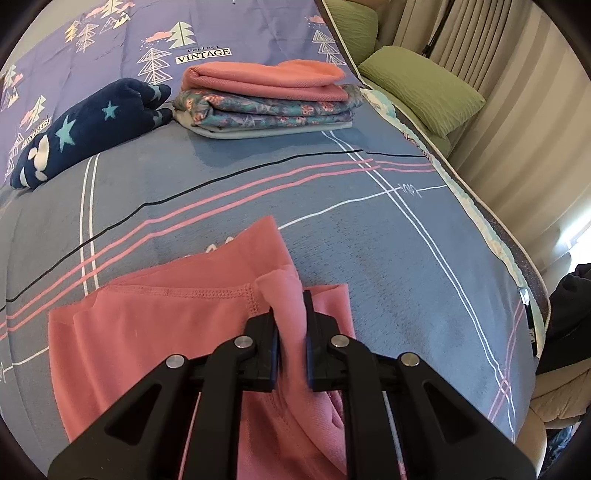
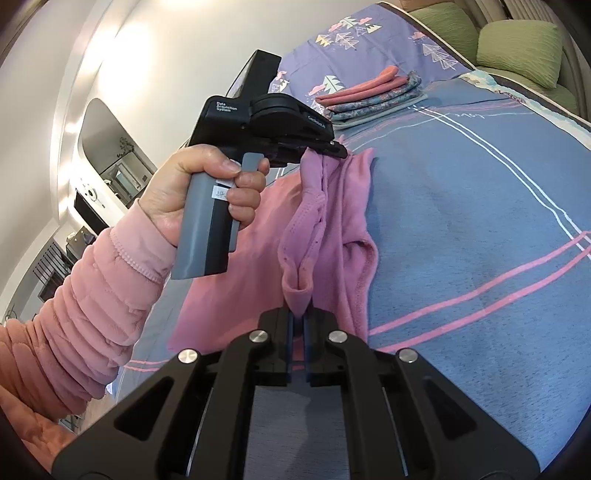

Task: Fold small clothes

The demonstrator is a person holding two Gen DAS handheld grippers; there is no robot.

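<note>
Blue-grey cotton with pink and white stripes covers the bed (image 1: 369, 229), and it is the biggest thing I have in either wrist view; it is my work surface. Far across it, beside a purple tree-print sheet (image 1: 229, 33), sits the stack of folded clothes (image 1: 266, 99), with a rolled navy star-print piece (image 1: 85, 129) just to its left. Green pillows (image 1: 421, 85) lie off the far edge.

Nearer to me, the pink garment (image 1: 155, 332) I am folding is spread partly flat on the bed, with its hemmed edge running across the left wrist view and its long axis stretching from one tool to the other.

My left gripper (image 1: 291, 332) is clamped on a bunched fold of that pink cloth, which stands up between the pads. From the right wrist view I can see the same tool held in the person's hand (image 2: 207, 192), a quilted pink sleeve (image 2: 92, 314) behind it, pinching the farther corner. My right gripper (image 2: 298, 325) is closed on the nearer corner, the cloth hanging in a twisted ridge between the two pinches.

As I judge it, the coming move depends on that ridge: both corners must travel together, sideways to it, so the lifted edge lands square on the flat part.
</note>
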